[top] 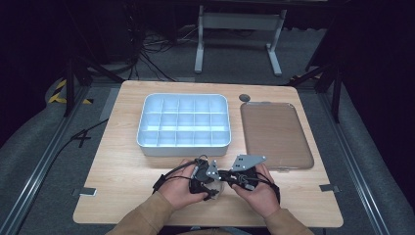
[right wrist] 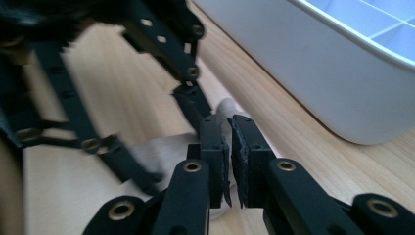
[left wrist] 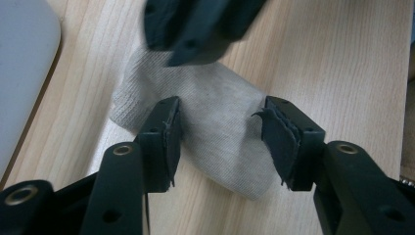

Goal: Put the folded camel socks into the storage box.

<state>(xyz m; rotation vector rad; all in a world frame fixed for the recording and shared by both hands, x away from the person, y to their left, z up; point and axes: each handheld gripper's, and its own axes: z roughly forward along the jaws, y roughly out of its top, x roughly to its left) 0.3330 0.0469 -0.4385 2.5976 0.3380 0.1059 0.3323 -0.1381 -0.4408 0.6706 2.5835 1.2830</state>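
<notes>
A small grey knit cloth lies flat on the wooden table near its front edge, seen pale between my hands in the high view. My left gripper stands open, one jaw on each side of the cloth's middle. My right gripper comes from the opposite side, its jaws closed to a thin slit on the cloth's far end. In the left gripper view the right gripper covers that end. Both grippers, left and right, meet tip to tip.
A white tray with several compartments stands just behind the grippers; its wall is close in both gripper views. A brownish clear lid lies at the right, with a small grey disc behind it.
</notes>
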